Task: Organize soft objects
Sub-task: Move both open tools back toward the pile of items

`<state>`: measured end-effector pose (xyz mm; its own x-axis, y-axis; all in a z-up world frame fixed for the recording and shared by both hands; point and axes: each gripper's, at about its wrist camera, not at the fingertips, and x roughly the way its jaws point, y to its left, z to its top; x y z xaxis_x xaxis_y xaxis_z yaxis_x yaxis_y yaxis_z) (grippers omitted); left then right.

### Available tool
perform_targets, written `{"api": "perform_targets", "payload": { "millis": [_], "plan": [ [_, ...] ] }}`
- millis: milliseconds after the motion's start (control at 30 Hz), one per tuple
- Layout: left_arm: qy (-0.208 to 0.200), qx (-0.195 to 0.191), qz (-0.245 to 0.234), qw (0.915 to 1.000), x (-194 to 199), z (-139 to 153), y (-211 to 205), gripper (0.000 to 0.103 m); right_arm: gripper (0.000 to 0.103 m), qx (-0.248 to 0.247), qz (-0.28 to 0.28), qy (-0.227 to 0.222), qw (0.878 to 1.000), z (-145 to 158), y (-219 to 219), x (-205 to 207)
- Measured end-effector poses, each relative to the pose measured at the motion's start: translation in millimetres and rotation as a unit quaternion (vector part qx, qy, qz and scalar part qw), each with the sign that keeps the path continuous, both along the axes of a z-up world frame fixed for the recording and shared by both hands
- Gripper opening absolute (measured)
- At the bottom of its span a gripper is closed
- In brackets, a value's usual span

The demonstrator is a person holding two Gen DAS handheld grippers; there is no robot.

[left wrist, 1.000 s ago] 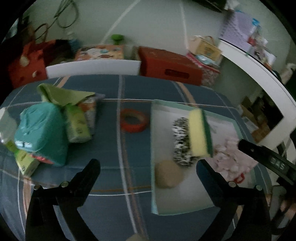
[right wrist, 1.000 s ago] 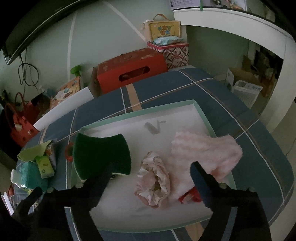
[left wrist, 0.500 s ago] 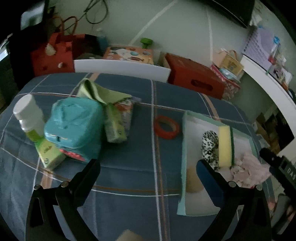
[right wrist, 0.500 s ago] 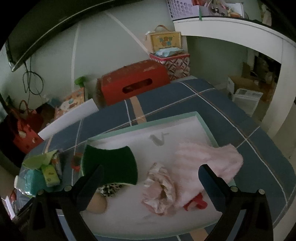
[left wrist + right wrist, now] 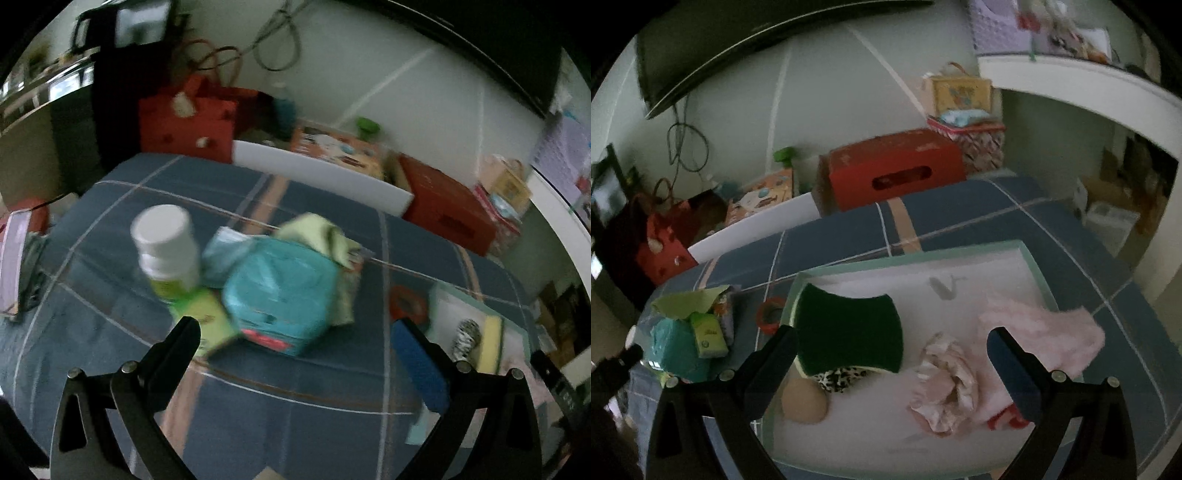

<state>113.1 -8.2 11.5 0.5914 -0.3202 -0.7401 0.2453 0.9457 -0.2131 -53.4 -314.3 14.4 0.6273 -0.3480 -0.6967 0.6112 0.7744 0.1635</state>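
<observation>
Both tools gape empty: left tool [image 5: 295, 343] faces teal pack [image 5: 280, 291], right tool [image 5: 890, 347] over tray [image 5: 1030, 258]

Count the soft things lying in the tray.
5: green sponge at the left, leopard cloth under it, tan ball in front, crumpled cloth centre, pink towel right. A red item peeks beneath; more may hide.

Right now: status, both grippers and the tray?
Left gripper open, empty, facing teal pack. Right gripper open, empty, over tray. Sponge, pink cloth inside. Nothing blocking.
</observation>
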Motion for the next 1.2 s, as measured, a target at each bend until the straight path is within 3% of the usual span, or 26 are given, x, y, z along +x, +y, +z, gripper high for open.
{"api": "perform_targets", "payload": {
  "millis": [267, 467, 833, 1067, 1200],
  "plan": [
    [0.014, 0.017, 0.079, 0.9966, 23, -2, 60, 0.103, 0.103, 0.035, 0.047, 0.001, 0.998, -3, 21, 19],
    [0.043, 0.013, 0.120, 0.9917, 35, -16, 90, 0.103, 0.103, 0.024, 0.099, -0.025, 0.994, 5, 64, 43],
    [0.093, 0.011, 0.132, 0.9869, 54, -46, 102, 0.103, 0.103, 0.007, 0.205, 0.059, 0.977, -28, 150, 107],
    [0.132, 0.012, 0.135, 0.9819, 70, -69, 103, 0.103, 0.103, 0.011, 0.204, 0.104, 0.973, -50, 158, 131],
    [0.135, -0.008, 0.136, 0.9814, 75, -69, 106, 0.103, 0.103, -0.001, 0.191, 0.121, 0.974, -55, 155, 142]
  ]
}}
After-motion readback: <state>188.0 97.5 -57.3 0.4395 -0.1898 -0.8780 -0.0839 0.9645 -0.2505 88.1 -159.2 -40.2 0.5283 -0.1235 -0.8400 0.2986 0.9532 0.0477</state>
